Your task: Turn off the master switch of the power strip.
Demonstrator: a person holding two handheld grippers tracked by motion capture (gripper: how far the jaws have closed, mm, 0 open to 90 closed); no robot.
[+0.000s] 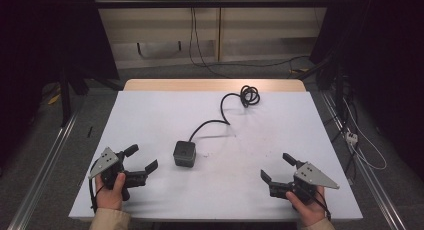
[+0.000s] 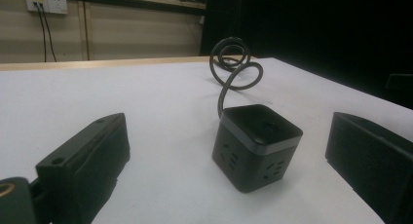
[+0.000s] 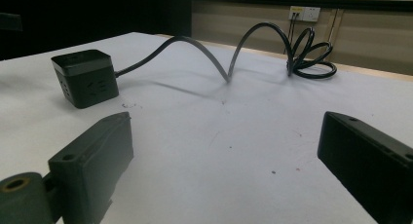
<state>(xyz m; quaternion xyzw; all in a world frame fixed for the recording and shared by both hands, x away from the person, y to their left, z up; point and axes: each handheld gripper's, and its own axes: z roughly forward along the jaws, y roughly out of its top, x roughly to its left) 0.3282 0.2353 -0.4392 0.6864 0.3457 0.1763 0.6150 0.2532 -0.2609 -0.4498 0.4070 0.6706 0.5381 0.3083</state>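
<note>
Both hand-held grippers, left hand-held gripper (image 1: 141, 158) and right hand-held gripper (image 1: 278, 168), gape wide and empty at the table's (image 1: 150, 115) near edge; between them, nearer the left, sits the black cube power socket (image 1: 184, 153), its cord (image 1: 223, 113) trailing back.

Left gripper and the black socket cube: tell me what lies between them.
Nothing: bare white table separates the left gripper from the socket cube, seen in the high view.

Can't see where the black cord (image 1: 220, 121) actually plugs into the cube socket (image 1: 184, 153) from the high view, the cube's own body hides that spot. The plug end is lost somewhere in the coil (image 1: 249, 95), too small to pick out. In the left gripper view the cube's far faces are turned away, and its socket markings are too blurry to read.
</note>
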